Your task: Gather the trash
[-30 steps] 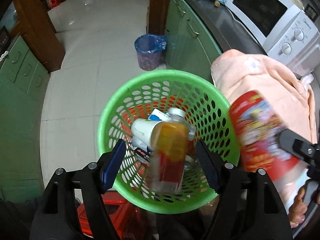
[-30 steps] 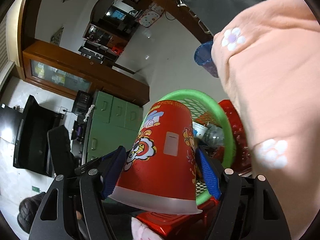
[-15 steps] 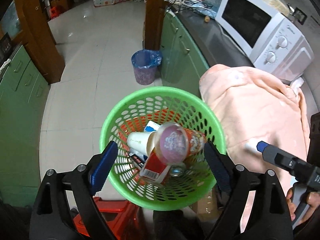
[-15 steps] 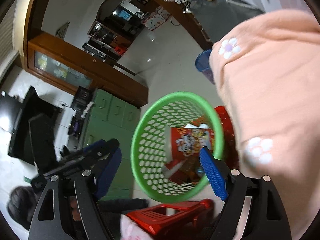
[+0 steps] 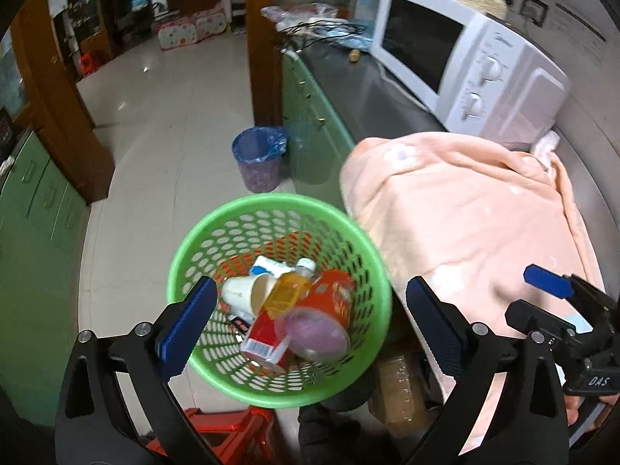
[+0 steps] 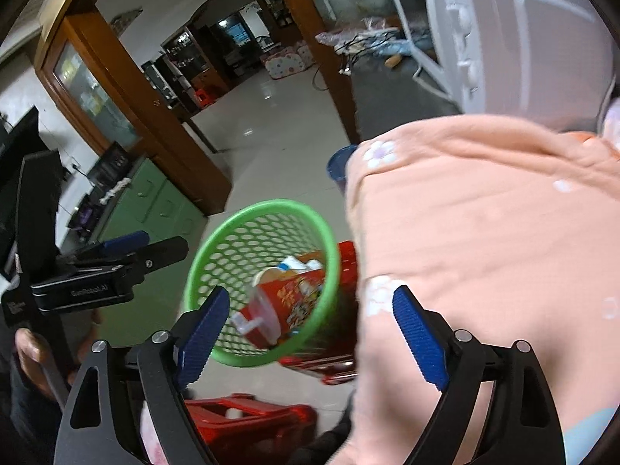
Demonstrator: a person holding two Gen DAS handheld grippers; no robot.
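Note:
A green perforated basket (image 5: pixel 271 203) stands below both grippers. In it lie a red printed tub (image 5: pixel 327 308), a bottle of orange liquid (image 5: pixel 288 290), a white paper cup (image 5: pixel 242 292) and a red-and-white carton (image 5: pixel 263 343). My left gripper (image 5: pixel 310 285) hovers above the basket with its jaws opening wide and nothing between the pads. In the right wrist view the basket (image 6: pixel 217 248) sits lower left with the red tub (image 6: pixel 296 296) inside. My right gripper (image 6: pixel 310 302) hangs over the basket's edge, jaws opening and empty. The left gripper (image 6: pixel 155 248) shows at the left there.
A peach blanket (image 5: pixel 465 213) covers the counter to the right, with a white microwave (image 5: pixel 465 62) behind it. A blue-lined bin (image 5: pixel 257 159) stands on the tiled floor beyond the basket. A red stool (image 6: pixel 248 418) sits under the basket. Green cabinets (image 5: pixel 38 213) line the left.
The left gripper let go of the bottle and the right let go of the red tub; both now lie in the basket. Both grippers rose, drew back and spread wider.

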